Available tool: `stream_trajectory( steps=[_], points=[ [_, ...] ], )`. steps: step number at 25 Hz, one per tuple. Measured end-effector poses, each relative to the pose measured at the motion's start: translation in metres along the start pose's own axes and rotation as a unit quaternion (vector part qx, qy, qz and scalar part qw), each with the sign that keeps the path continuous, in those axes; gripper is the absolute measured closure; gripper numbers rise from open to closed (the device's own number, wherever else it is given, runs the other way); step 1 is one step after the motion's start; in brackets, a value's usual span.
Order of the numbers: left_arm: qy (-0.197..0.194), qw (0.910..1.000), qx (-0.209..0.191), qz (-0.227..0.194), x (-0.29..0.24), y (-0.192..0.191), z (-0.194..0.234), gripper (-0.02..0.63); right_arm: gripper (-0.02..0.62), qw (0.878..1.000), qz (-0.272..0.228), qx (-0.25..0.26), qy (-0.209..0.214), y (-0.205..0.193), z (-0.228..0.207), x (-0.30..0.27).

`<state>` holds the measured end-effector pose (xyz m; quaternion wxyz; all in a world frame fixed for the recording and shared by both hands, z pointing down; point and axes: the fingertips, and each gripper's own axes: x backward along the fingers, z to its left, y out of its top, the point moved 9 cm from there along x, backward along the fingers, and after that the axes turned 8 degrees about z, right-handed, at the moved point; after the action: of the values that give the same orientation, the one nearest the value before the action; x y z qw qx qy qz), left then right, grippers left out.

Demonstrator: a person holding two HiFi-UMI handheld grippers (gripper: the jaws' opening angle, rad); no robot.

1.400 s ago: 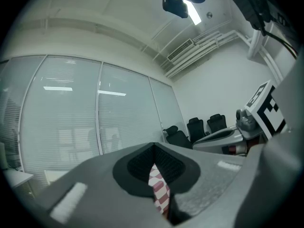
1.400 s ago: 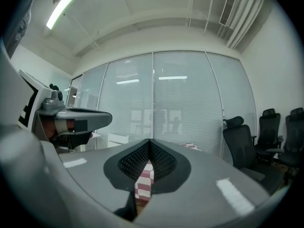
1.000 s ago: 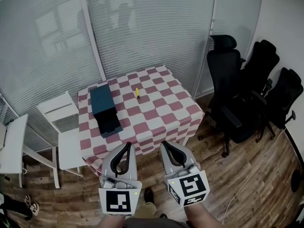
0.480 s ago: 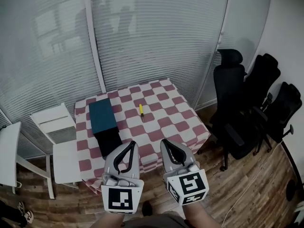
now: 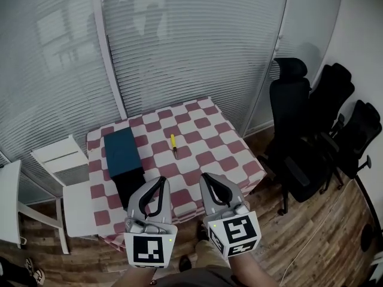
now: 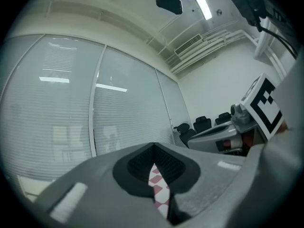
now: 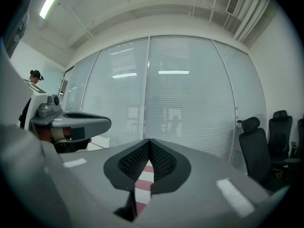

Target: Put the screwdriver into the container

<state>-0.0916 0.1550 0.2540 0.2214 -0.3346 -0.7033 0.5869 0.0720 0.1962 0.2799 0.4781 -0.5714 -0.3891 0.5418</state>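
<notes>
Screwdriver lies on the checked table, near the middle of the top, with its yellow handle toward 12 o'clock and its dark tip toward me. The container, a teal box, sits at its 9 o'clock, apart from it. The dark part at the box's 6 o'clock end may be an open compartment, but from here I can't be sure.

Nothing of the task is done yet. I stand off the table's near edge, with both tools held low at 6 o'clock, well apart from the screwdriver. My left gripper has its jaws together with nothing between them; only a sliver of tablecloth shows past the pads. My right gripper is the same, closed and empty.

Everything is left, as I judge it: step in, open a jaw, take the screwdriver, carry it to 9 o'clock and drop it in.
</notes>
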Motion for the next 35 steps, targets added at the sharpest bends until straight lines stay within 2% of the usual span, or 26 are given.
stream_trajectory(
  steps=[8, 15, 19, 28, 35],
  points=[
    [0.020, 0.9994, 0.008, 0.026, -0.068, -0.011, 0.014, 0.606, 0.571, 0.999, 0.018, -0.026, 0.020, -0.006, -0.049, -0.066],
    [0.060, 0.9969, 0.009, 0.050, -0.137, -0.009, 0.031, 0.606, 0.571, 0.997, 0.024, -0.024, 0.066, 0.005, -0.091, -0.135],
    [0.087, 0.9951, 0.005, 0.048, -0.164, 0.001, 0.040, 0.606, 0.571, 0.995, 0.016, -0.014, 0.094, 0.021, -0.108, -0.165],
    [0.137, 0.9900, -0.008, 0.032, -0.192, 0.025, 0.054, 0.606, 0.571, 0.990, -0.013, 0.002, 0.140, 0.053, -0.125, -0.208],
    [0.149, 0.9879, -0.005, 0.042, -0.196, 0.018, 0.073, 0.606, 0.571, 0.990, -0.005, 0.002, 0.144, 0.052, -0.122, -0.233]
  ],
)
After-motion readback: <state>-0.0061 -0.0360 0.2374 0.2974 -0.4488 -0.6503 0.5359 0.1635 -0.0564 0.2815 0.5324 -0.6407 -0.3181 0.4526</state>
